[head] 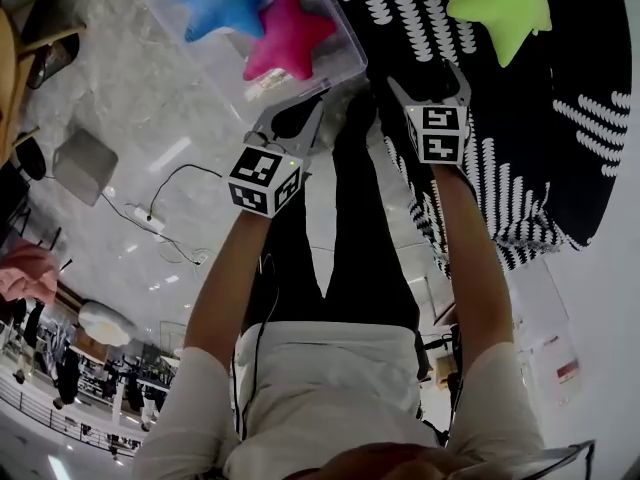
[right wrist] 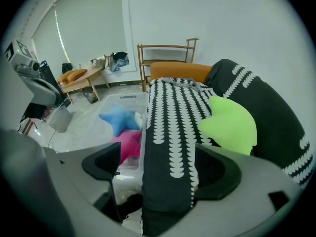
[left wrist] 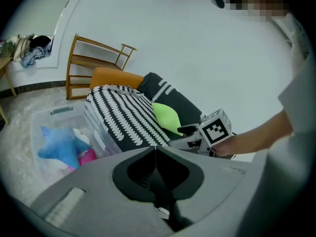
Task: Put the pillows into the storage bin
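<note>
A clear storage bin (head: 345, 28) on the floor holds a blue star pillow (head: 225, 0) and a pink star pillow (head: 288, 36). A lime-green star pillow (head: 503, 6) lies on the black sofa with the white-patterned throw (head: 420, 18). My left gripper (head: 300, 110) hovers just short of the bin, shut and empty; its tips meet (left wrist: 155, 147). My right gripper (head: 430, 80) hangs over the sofa's near edge, below the green pillow (right wrist: 229, 125), jaws wide open with nothing between them (right wrist: 160, 167). The bin (right wrist: 126, 98) shows to the left of the sofa.
A wooden rack (right wrist: 165, 58) and an orange cushion (right wrist: 180, 70) stand behind the sofa. A low table with clutter (right wrist: 79, 78) is at the far left. A power strip with cable (head: 150, 220) and a grey box (head: 85, 163) lie on the floor.
</note>
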The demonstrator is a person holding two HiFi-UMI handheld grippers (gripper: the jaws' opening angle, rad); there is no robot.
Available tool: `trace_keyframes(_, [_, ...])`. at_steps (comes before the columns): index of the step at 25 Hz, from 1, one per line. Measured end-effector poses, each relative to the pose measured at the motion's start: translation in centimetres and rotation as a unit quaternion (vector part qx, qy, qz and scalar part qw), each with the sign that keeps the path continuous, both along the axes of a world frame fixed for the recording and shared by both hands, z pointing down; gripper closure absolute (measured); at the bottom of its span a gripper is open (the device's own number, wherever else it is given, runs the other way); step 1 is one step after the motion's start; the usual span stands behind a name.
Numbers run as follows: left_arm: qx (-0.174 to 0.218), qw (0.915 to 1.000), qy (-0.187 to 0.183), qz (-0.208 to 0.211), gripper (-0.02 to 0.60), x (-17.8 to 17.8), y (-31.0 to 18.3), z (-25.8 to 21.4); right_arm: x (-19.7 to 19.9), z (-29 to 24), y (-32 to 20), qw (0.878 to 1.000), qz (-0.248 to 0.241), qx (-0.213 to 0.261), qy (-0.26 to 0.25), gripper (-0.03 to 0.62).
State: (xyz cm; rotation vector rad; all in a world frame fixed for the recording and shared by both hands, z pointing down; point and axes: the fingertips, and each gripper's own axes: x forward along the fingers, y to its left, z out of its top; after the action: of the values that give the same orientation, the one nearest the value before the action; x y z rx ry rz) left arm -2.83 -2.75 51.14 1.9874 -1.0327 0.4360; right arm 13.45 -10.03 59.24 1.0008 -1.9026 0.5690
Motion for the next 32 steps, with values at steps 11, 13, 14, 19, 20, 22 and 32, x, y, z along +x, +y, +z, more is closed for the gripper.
trace_keyframes(11, [-0.013, 0.9996, -0.002, 0.025, 0.563, 9.4, -4.9, 2.6, 11.2, 2.3, -6.0, 0.999, 0.048, 0.004, 0.001, 0.140])
trace_keyframes(13, [-0.014, 0.9994, -0.003, 0.030, 0.563, 10.8, -5.6, 2.9, 12.9, 2.9, -6.9, 0.998, 0.057, 0.001, 0.003, 0.140])
trace_keyframes(14, [-0.014, 0.9994, -0.002, 0.032, 0.563, 11.5, -6.0, 3.0, 13.8, 3.3, -7.3, 0.998, 0.061, 0.000, 0.006, 0.140])
trace_keyframes(19, [-0.012, 0.9996, 0.000, 0.026, 0.563, 14.8, -7.8, 3.6, 18.5, 5.0, -9.2, 0.995, 0.093, -0.002, 0.018, 0.140])
trace_keyframes(20, [-0.012, 0.9996, 0.002, 0.024, 0.563, 15.5, -8.3, 3.6, 19.4, 5.3, -9.5, 0.995, 0.100, -0.003, 0.018, 0.140])
trace_keyframes(22, [-0.009, 0.9997, 0.007, 0.022, 0.563, 17.0, -9.3, 3.6, 21.0, 6.0, -10.3, 0.993, 0.113, -0.007, 0.016, 0.140])
trace_keyframes(32, [-0.007, 0.9996, 0.029, 0.002, 0.563, 20.1, -11.9, 4.8, 25.1, 9.8, -13.6, 0.988, 0.146, -0.046, 0.011, 0.140])
